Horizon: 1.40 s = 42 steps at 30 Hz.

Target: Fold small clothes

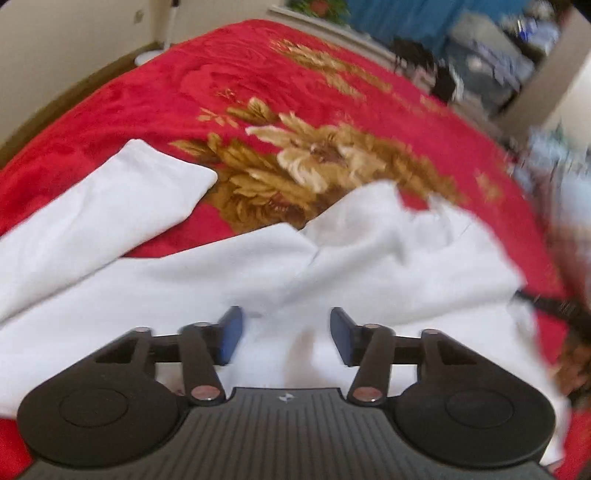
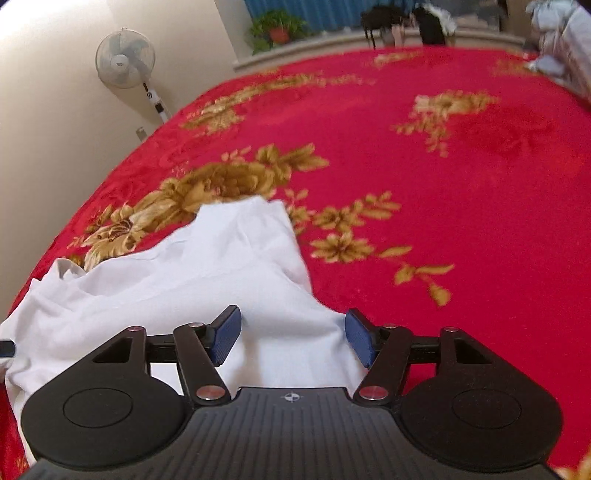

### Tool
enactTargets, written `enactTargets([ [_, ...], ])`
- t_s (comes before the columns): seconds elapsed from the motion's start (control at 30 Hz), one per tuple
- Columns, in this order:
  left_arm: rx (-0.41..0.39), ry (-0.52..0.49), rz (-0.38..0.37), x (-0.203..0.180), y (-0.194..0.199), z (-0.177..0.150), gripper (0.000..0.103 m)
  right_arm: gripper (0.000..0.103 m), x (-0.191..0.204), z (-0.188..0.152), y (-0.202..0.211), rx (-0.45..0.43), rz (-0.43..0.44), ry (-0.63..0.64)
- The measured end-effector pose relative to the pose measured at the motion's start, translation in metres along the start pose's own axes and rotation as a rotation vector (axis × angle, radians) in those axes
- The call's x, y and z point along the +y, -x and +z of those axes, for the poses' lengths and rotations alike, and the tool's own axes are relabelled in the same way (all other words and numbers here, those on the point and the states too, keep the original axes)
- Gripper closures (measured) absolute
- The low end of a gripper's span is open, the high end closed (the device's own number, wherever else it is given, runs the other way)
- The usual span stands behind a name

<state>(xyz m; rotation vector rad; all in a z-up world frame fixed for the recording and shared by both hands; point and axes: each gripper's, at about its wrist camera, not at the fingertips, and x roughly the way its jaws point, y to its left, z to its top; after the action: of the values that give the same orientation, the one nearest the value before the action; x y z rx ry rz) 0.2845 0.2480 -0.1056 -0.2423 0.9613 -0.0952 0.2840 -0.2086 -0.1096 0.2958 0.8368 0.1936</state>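
A white garment (image 1: 229, 266) lies loosely spread and wrinkled on a red bedspread with gold flowers (image 1: 332, 110). One sleeve (image 1: 122, 199) reaches out to the far left in the left wrist view. My left gripper (image 1: 286, 334) is open just above the garment's body, with cloth between its blue pads but not pinched. In the right wrist view the garment (image 2: 207, 280) lies at the left, another sleeve (image 2: 251, 229) pointing away. My right gripper (image 2: 291, 336) is open over the garment's right edge.
The red bedspread (image 2: 443, 184) stretches far to the right and back. A standing fan (image 2: 125, 62) is by the wall at the left. A potted plant (image 2: 277, 29) and dark items stand beyond the bed's far edge. Bundled cloth (image 2: 561, 44) lies at the far right.
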Motion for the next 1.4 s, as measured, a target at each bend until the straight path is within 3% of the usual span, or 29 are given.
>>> enactTargets([
  [0.03,0.002,-0.023,0.03,-0.002,-0.005,0.001,0.101,0.05,0.001,-0.001,-0.004,-0.004,0.0,0.005],
  [0.13,-0.076,-0.016,0.078,0.005,-0.008,0.016,0.103,0.087,0.004,0.0,-0.005,-0.031,-0.022,0.023],
  [0.17,-0.13,-0.018,0.099,0.007,-0.004,0.026,0.103,0.091,0.003,0.004,-0.002,-0.042,0.005,0.004],
  [0.27,-0.362,-0.074,0.284,0.007,0.013,0.059,0.103,0.093,0.015,0.021,0.018,-0.142,0.064,-0.023],
  [0.3,-0.409,-0.055,0.304,0.01,0.017,0.068,0.103,0.095,0.023,0.029,0.025,-0.188,0.073,-0.013],
  [0.33,-0.407,-0.01,0.284,0.015,0.018,0.075,0.103,0.101,0.029,0.037,0.031,-0.238,0.073,-0.01],
  [0.4,-0.335,0.055,0.163,0.018,0.024,0.074,0.102,0.099,0.037,0.053,0.034,-0.298,0.021,-0.026],
  [0.5,-0.293,0.02,0.032,-0.006,0.045,0.042,0.095,0.097,0.037,0.069,0.029,-0.187,-0.016,-0.047],
  [0.53,-0.264,-0.001,-0.001,-0.018,0.05,0.03,0.086,0.096,0.038,0.067,0.037,-0.187,-0.024,-0.023],
  [0.6,-0.204,-0.019,-0.059,-0.044,0.058,0.003,0.075,0.075,0.04,0.056,0.061,-0.203,-0.021,0.049],
  [0.63,-0.169,-0.007,-0.095,-0.054,0.06,-0.014,0.07,0.057,0.038,0.048,0.076,-0.206,-0.013,0.063],
  [0.67,-0.123,0.009,-0.133,-0.063,0.061,-0.031,0.065,0.049,0.035,0.04,0.089,-0.205,-0.005,0.065],
  [0.77,0.021,0.118,-0.197,-0.086,0.054,-0.088,0.047,0.049,0.026,0.01,0.128,-0.182,0.004,0.046],
  [0.8,0.074,0.166,-0.214,-0.091,0.049,-0.106,0.046,0.049,0.022,0.001,0.139,-0.177,-0.004,0.027],
  [0.87,0.139,0.252,-0.267,-0.096,0.041,-0.132,0.046,0.049,0.013,-0.015,0.164,-0.147,-0.033,-0.032],
  [1.0,0.155,0.427,-0.319,-0.106,0.01,-0.151,0.047,0.048,-0.001,-0.036,0.198,-0.163,-0.033,-0.168],
  [1.03,0.156,0.463,-0.325,-0.107,0.004,-0.155,0.056,0.048,-0.003,-0.041,0.204,-0.172,-0.029,-0.184],
  [1.07,0.137,0.464,-0.339,-0.109,0.002,-0.154,0.089,0.048,-0.005,-0.045,0.207,-0.179,-0.031,-0.192],
  [1.1,0.118,0.418,-0.347,-0.111,0.005,-0.15,0.1,0.048,-0.007,-0.05,0.21,-0.185,-0.035,-0.199],
  [1.23,-0.002,0.22,-0.252,-0.098,0.064,-0.126,0.1,0.048,-0.015,-0.065,0.207,-0.179,-0.048,-0.22],
  [1.4,-0.011,0.058,0.054,-0.018,0.143,-0.122,0.1,0.049,-0.019,-0.063,0.197,-0.156,-0.034,-0.234],
])
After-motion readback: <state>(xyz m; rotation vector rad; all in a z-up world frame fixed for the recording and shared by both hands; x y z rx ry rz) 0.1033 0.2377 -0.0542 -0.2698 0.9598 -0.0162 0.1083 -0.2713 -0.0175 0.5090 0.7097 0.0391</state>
